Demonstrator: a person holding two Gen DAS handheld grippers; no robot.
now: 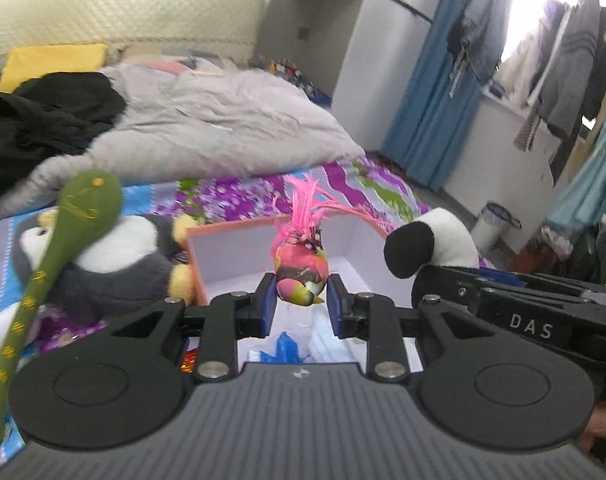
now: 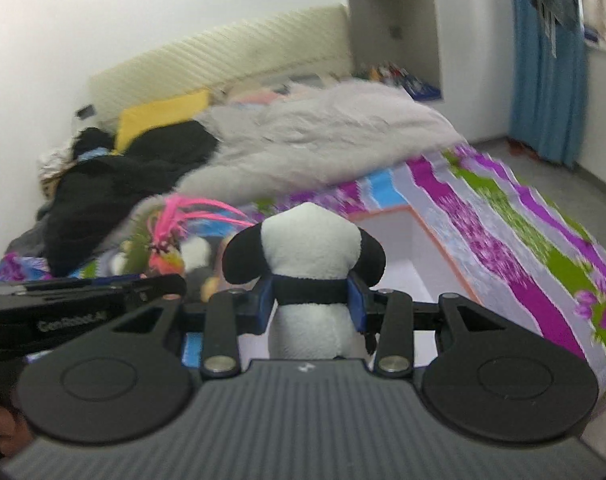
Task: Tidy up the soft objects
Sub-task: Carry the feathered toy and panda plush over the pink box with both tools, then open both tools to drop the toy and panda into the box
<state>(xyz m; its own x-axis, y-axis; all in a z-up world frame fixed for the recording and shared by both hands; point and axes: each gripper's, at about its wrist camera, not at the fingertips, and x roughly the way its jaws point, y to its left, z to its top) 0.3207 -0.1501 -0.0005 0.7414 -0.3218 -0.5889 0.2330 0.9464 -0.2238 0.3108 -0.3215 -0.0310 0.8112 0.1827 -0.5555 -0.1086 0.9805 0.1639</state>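
My left gripper [image 1: 301, 296] is shut on a pink feathered bird toy [image 1: 301, 268] and holds it above the open orange-rimmed white box [image 1: 231, 256] on the bed. My right gripper [image 2: 311, 300] is shut on a white plush dog with black ears [image 2: 309, 240], held over the same box [image 2: 415, 248]. The dog also shows at the right of the left wrist view [image 1: 431, 244]. The bird shows left in the right wrist view [image 2: 167, 256]. A penguin plush [image 1: 115, 264] and a green stuffed snake [image 1: 55, 256] lie left of the box.
Blue and white items [image 1: 291, 346] lie inside the box. A grey duvet [image 1: 223, 128], black clothes [image 1: 35, 120] and a yellow pillow [image 1: 51, 62] cover the far bed. A blue curtain [image 1: 435, 100] and a white bin [image 1: 493, 224] stand at the right.
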